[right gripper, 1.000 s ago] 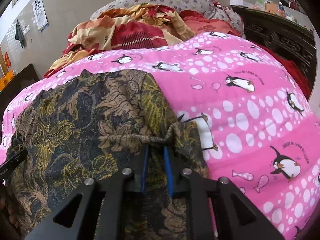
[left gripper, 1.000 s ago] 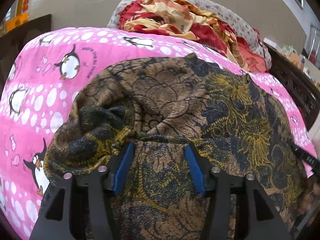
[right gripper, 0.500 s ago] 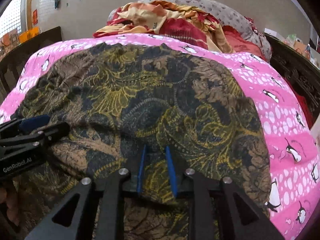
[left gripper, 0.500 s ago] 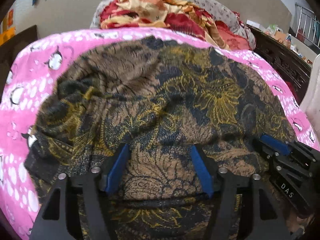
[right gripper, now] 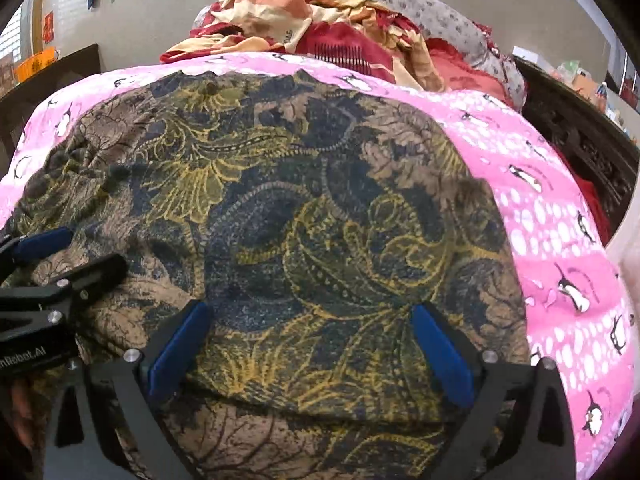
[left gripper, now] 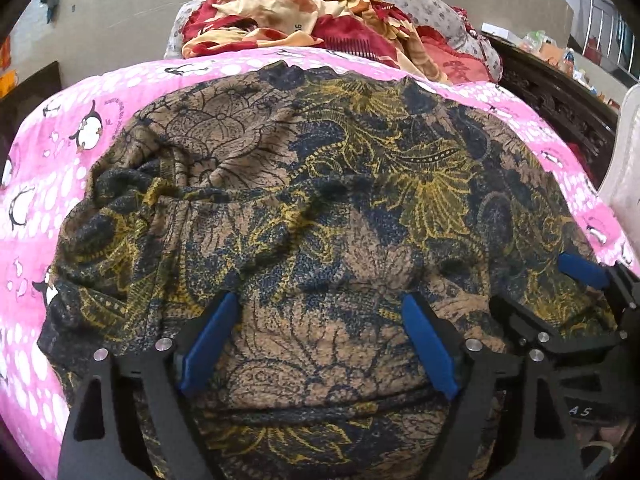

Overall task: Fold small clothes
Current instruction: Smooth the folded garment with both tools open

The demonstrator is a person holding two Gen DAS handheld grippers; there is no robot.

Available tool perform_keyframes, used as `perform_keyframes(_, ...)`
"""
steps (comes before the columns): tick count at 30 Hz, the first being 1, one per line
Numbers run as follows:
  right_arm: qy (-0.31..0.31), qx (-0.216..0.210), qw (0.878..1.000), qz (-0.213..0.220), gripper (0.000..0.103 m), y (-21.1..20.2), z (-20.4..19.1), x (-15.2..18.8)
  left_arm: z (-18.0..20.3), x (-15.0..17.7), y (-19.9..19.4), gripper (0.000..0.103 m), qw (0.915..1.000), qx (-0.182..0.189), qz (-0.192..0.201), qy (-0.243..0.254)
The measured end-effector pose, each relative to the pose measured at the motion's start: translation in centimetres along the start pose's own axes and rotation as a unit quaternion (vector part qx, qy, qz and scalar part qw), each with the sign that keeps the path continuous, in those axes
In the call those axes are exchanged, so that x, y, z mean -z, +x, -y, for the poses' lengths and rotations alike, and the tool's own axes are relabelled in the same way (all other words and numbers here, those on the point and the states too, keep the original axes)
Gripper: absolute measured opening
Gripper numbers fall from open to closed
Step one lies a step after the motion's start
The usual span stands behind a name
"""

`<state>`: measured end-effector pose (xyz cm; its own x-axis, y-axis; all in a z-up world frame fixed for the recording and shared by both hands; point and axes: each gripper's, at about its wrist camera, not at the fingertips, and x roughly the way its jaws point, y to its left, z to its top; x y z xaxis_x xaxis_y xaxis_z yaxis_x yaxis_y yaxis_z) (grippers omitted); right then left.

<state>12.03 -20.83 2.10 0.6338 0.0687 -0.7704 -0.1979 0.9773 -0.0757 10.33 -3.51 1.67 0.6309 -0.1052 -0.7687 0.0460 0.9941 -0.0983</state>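
Your left gripper and right gripper have just spread, releasing the patterned garment; its bunched side nearest the bedspread's penguins may unfold.

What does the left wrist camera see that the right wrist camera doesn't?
Only the left wrist view shows the garment's bunched left edge and the right tool from outside. Only the right wrist view shows the garment's smooth right edge and the left tool from outside. Both show the brown patterned garment on the pink penguin blanket, and the red bedding heap.
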Motion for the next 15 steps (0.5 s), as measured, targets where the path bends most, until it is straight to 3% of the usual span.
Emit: perform_keyframes(15, 0.012, -0.014, 1.0, -0.007, 0.102, 0.93, 0.51, -0.2, -0.56, -0.05, 0.36, 0.066, 0.9999, 0.013, -0.001, -0.011)
